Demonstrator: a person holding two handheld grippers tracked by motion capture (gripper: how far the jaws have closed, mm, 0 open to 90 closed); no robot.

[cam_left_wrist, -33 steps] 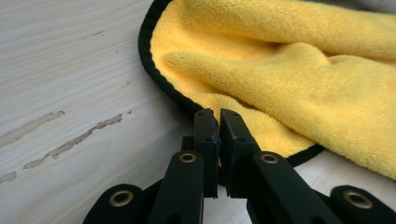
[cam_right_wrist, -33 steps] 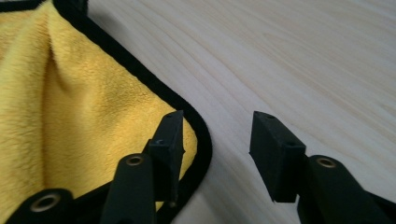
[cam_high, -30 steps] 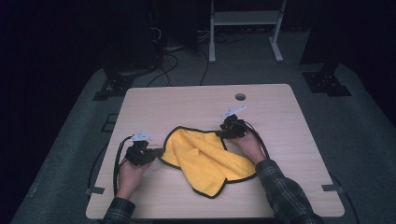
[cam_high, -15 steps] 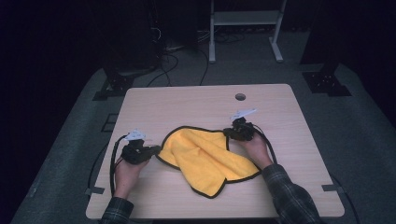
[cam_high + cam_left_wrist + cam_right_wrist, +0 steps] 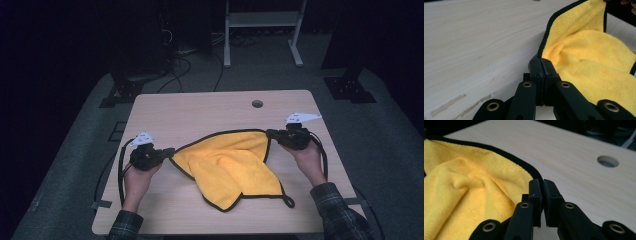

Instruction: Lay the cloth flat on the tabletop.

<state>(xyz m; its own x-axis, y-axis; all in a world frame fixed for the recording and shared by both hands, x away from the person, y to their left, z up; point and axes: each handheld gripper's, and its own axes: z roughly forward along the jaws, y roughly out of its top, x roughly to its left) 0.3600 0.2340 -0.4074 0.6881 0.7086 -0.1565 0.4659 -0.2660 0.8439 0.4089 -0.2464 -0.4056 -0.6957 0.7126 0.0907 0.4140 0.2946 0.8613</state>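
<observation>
The yellow cloth (image 5: 230,167) hangs stretched between the two tongs over the bench (image 5: 210,107). The left tongs (image 5: 169,152) are pressed together on its black-edged left corner, and the right tongs (image 5: 270,134) pinch its far right corner, their jaws having just closed on it. The top hem runs taut from one to the other, so the cloth's long axis lies across the bench. Its lower part seems to rest on the bench, with a small loop (image 5: 288,202) at the near right corner.

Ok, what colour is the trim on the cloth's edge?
Black, running round the yellow cloth; the trim shows best in the left gripper view.
</observation>
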